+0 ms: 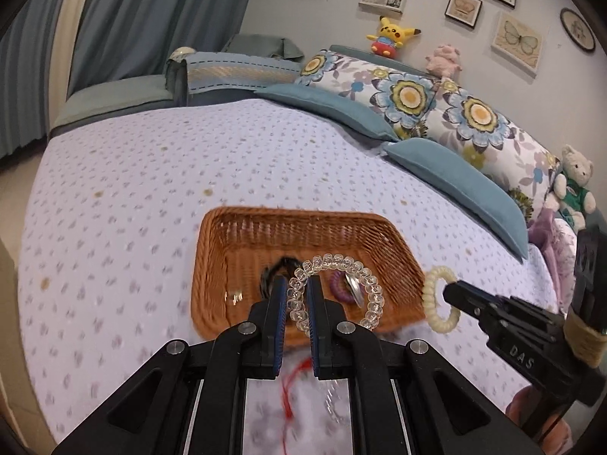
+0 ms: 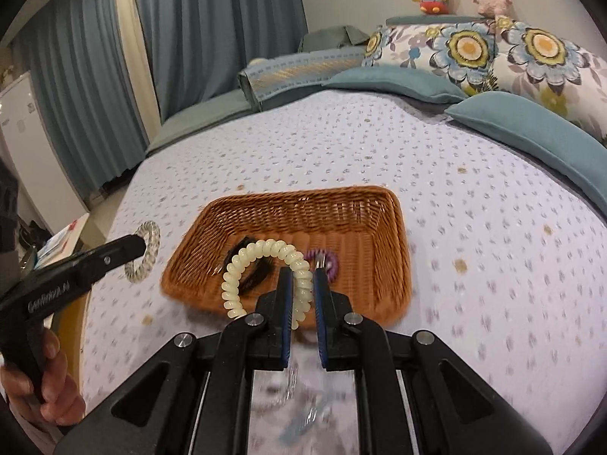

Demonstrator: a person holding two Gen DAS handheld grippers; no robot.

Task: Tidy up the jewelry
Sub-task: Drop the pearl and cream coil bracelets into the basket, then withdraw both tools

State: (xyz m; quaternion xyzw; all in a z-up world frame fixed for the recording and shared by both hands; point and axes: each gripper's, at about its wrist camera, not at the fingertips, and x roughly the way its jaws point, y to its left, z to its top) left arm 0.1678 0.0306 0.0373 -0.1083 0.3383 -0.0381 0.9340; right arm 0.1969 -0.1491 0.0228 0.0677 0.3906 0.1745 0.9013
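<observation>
A brown wicker basket (image 1: 235,250) (image 2: 341,208) lies on the bed. My left gripper (image 1: 296,284) is shut on a clear coil hair tie (image 1: 341,261) and holds it over the basket's near part. My right gripper (image 2: 302,276) is shut on a cream coil hair tie (image 2: 261,250), also seen in the left wrist view (image 1: 430,292), at the basket's near edge. In the basket lie a black hair clip (image 2: 250,276), a purple coil tie (image 2: 326,261) and a small shiny piece (image 1: 234,297).
The bed has a pale dotted cover (image 1: 189,159). Blue cushions (image 1: 455,182) and floral pillows (image 1: 455,113) line the far right. A red cord (image 1: 292,386) and a clear loop (image 1: 334,402) lie on the cover below my left gripper. Blurred clear pieces (image 2: 299,405) lie below my right gripper.
</observation>
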